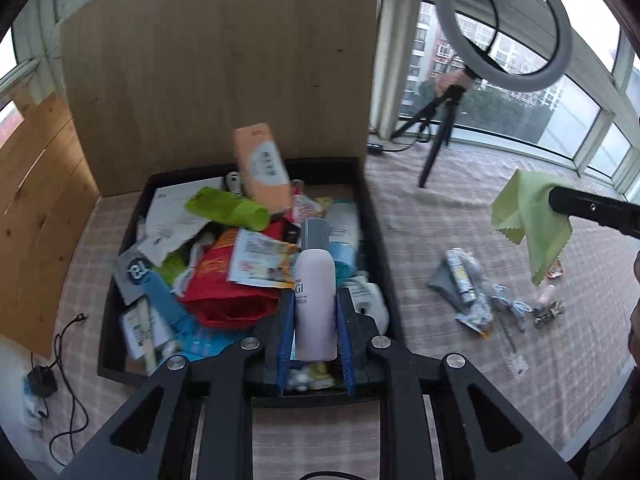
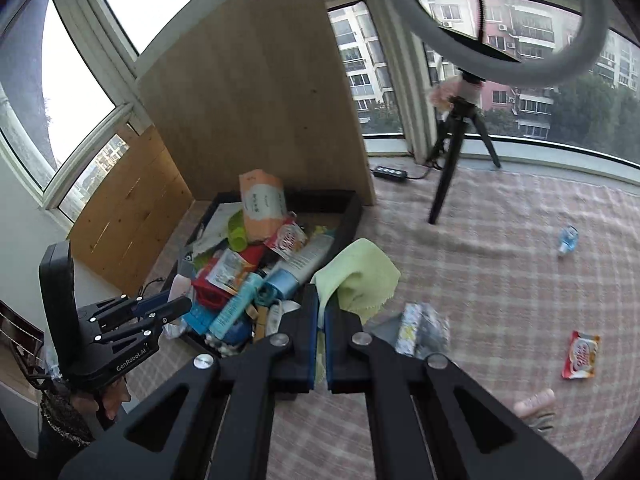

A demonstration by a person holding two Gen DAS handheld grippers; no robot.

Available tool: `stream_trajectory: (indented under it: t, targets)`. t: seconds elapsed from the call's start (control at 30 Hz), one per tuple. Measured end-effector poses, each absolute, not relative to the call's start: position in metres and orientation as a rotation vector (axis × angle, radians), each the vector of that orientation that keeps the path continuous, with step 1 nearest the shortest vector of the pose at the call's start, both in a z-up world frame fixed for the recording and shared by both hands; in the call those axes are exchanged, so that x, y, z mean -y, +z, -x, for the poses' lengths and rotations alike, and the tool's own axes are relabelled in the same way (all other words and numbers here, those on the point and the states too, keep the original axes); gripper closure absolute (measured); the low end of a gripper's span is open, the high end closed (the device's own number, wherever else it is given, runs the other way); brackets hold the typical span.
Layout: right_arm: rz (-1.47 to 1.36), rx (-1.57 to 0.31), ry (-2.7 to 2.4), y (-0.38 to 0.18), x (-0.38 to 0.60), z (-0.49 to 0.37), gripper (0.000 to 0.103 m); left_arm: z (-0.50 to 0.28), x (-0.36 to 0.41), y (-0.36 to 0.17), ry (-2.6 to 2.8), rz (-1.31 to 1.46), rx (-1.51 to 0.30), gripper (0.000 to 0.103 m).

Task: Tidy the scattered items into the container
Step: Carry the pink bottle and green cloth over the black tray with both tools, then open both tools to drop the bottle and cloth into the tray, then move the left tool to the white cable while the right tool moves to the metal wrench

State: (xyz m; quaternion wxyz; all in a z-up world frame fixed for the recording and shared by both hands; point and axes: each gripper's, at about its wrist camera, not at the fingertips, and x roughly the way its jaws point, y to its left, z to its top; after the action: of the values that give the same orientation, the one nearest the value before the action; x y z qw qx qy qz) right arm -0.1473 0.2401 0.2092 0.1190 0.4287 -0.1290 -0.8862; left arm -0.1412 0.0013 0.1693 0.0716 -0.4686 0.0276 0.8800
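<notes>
I've got a smooth, glossy plastic bottle (image 1: 315,304), a soft matt cloth (image 2: 360,280), a matt black tray (image 1: 376,216), a grainy wood board (image 1: 220,68), and a woven checked rug (image 2: 500,264).

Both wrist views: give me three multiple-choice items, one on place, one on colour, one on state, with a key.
1. Where is the pale pink bottle?
A. Lying on the checked cloth
B. Between the fingers of the left hand-held gripper
C. Beside the tripod

2. What colour is the cloth in the right hand-held gripper?
A. Light green
B. Red
C. Dark blue

3. What is the state of the black tray?
A. Bare
B. Covered with a lid
C. Piled with mixed items

Key:
1 B, the left wrist view shows the bottle upright between the blue pads.
2 A, both views show a light green cloth hanging from the shut fingers.
3 C, packets, tubes and an orange box heap inside it, while a red-and-white packet lies outside it.
</notes>
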Motion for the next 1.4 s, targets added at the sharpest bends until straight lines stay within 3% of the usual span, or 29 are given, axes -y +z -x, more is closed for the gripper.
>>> stream_trajectory:
  t: [0.4, 0.43, 0.47, 0.5, 0.53, 0.93, 1.17, 1.4]
  targets:
    - [-1.282, 0.219, -2.518, 0.179, -0.145, 0.257, 0.099, 0.191, 0.076, 0.149, 2.764, 1.507, -0.016, 0.084]
    - [-1.285, 0.202, -2.497, 0.176, -0.140, 0.262, 0.097, 0.194, 0.079, 0.149, 2.775, 1.511, -0.008, 0.080]
    - [-1.303, 0.169, -2.484, 0.173, -0.134, 0.267, 0.087, 0.196, 0.082, 0.148, 2.791, 1.513, 0.008, 0.073]
    - [-1.324, 0.130, -2.482, 0.171, -0.129, 0.271, 0.081, 0.198, 0.085, 0.149, 2.808, 1.510, 0.032, 0.052]
    - [-1.324, 0.098, -2.495, 0.169, -0.125, 0.272, 0.070, 0.198, 0.089, 0.150, 2.829, 1.491, 0.063, 0.044]
    - [-1.283, 0.132, -2.575, 0.183, -0.173, 0.244, 0.067, 0.186, 0.061, 0.174, 2.800, 1.411, 0.010, 0.048]
    - [-1.321, 0.210, -2.702, 0.190, -0.269, 0.185, 0.067, 0.166, -0.005, 0.191, 2.687, 1.312, -0.054, 0.048]
    - [-1.455, 0.282, -2.885, 0.170, -0.389, 0.119, 0.067, 0.160, -0.098, 0.170, 2.491, 1.320, -0.154, 0.049]
